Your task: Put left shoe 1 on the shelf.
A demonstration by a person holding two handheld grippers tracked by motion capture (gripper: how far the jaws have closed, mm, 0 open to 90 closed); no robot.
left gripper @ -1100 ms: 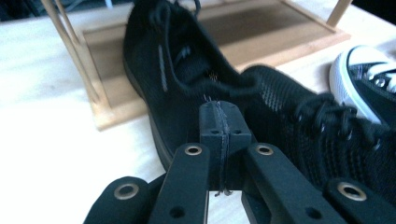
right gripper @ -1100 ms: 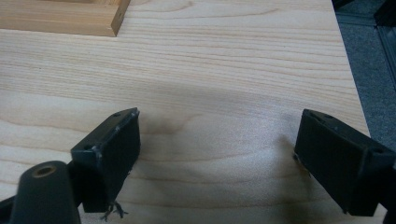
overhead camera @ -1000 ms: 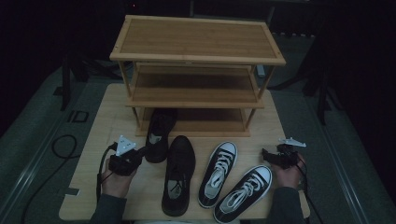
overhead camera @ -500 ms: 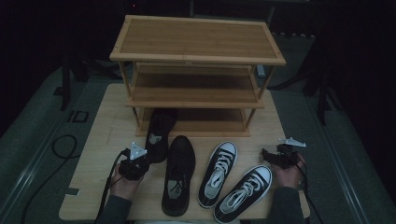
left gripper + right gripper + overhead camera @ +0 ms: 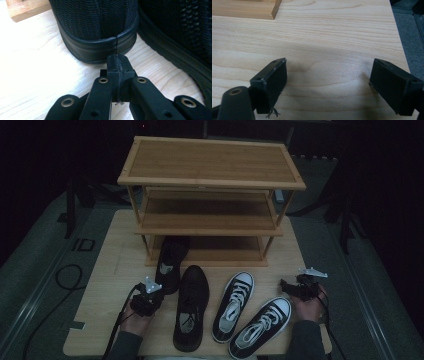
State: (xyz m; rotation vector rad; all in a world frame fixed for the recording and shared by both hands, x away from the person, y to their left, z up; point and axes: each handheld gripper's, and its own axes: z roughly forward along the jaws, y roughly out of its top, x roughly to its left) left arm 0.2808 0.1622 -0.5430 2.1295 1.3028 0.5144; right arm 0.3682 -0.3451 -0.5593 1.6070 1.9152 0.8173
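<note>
The left gripper (image 5: 148, 299) sits low at seven o'clock in the high view, its jaws pressed together, pointing toward one o'clock. The right gripper (image 5: 295, 286) rests at four o'clock, jaws spread wide, pointing toward nine o'clock.

In the high view, the toe of the black shoe (image 5: 171, 262) nearest the shoe rack (image 5: 210, 200) lies under the rack's lowest shelf, hidden in shadow. The second black shoe (image 5: 190, 307) beside it is too dark to show its lacing. In the left gripper view, the top edge cuts off the first shoe's heel (image 5: 98, 30), and the right edge cuts off the second shoe (image 5: 180, 37). In the right gripper view, the picture's top edge cuts off all of the rack but a corner of its base (image 5: 244, 8).
</note>
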